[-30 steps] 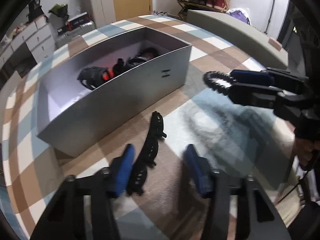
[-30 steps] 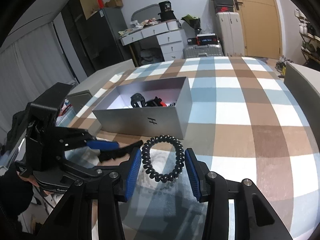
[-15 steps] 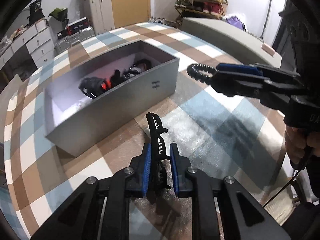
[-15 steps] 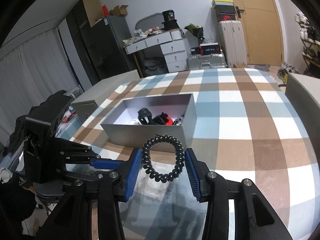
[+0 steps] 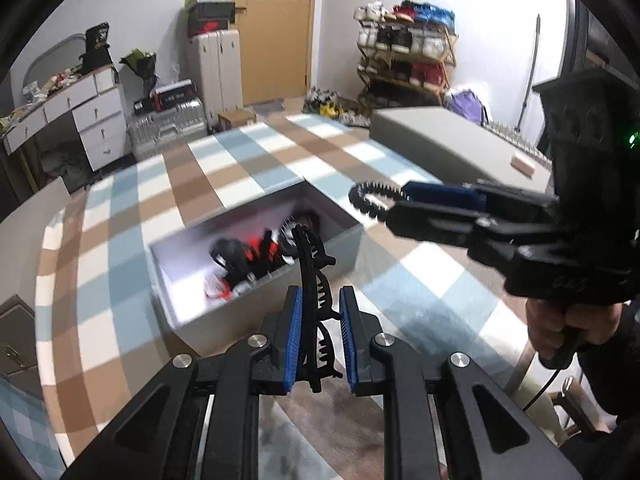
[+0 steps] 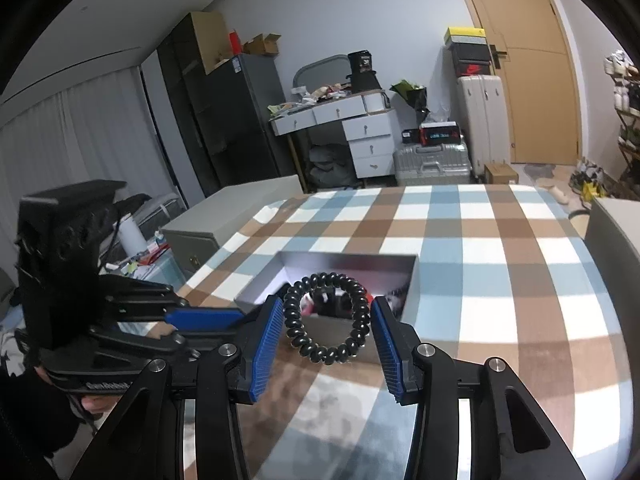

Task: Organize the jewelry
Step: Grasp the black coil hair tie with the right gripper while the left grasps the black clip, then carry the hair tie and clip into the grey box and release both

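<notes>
Now, left gripper (image 5: pixel 319 334) jaws clamping black toothed hair claw (image 5: pixel 313 280), right gripper (image 6: pixel 326 334) jaws holding black coiled hair tie (image 6: pixel 327 317)

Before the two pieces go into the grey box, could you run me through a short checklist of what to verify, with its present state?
1. Left gripper grips the black hair clip: ok, the clip stands between the blue pads.
2. Right gripper holds the black spiral hair tie: ok, the ring spans the pads.
3. Grey box is open on top: ok, no lid over it.
4. Room left in the box: ok, bare floor shows beside the dark and red items.
5. Both pieces are clear of the checked tablecloth: ok, both lifted.
6. Grippers clear of each other: cannot tell; they are close together.
</notes>
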The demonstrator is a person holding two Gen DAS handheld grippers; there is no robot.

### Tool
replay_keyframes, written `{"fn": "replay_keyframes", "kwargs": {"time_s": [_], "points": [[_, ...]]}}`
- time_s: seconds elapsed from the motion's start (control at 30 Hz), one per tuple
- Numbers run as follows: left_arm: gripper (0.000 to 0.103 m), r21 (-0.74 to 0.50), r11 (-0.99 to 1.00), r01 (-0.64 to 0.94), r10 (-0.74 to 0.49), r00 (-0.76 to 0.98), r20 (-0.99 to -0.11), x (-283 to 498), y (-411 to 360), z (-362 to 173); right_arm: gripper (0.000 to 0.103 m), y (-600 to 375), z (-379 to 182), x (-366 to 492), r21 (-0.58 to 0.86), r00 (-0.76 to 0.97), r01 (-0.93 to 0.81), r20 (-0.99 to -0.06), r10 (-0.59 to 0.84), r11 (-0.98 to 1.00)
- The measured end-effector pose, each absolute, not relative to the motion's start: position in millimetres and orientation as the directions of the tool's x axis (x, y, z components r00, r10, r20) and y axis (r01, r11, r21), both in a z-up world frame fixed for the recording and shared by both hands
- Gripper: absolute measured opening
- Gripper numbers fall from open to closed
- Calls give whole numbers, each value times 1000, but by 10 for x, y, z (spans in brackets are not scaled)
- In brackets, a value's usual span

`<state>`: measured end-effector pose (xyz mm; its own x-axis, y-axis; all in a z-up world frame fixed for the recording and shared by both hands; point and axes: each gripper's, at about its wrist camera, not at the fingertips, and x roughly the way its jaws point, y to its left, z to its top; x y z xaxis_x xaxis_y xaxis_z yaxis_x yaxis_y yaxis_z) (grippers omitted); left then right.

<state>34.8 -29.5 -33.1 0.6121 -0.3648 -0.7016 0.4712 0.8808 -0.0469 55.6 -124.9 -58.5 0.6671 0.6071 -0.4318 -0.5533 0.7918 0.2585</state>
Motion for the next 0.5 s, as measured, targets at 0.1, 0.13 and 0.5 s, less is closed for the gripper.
{"fn": "replay_keyframes", "kwargs": {"time_s": [0.1, 0.13, 0.5], "points": [[14, -44, 886, 461, -363, 633, -684, 419, -229, -289, 44, -1197, -550, 649, 255, 666, -563, -423, 614, 786], [14, -42, 888, 457, -362, 639, -679, 459, -213, -277, 44, -1180, -546, 677, 253, 664, -566, -424, 616, 785], [14, -31, 890, 454, -363, 667, -651, 761, -106, -320, 44, -986, -629, 1031, 265, 642, -571, -446, 624, 777]]}}
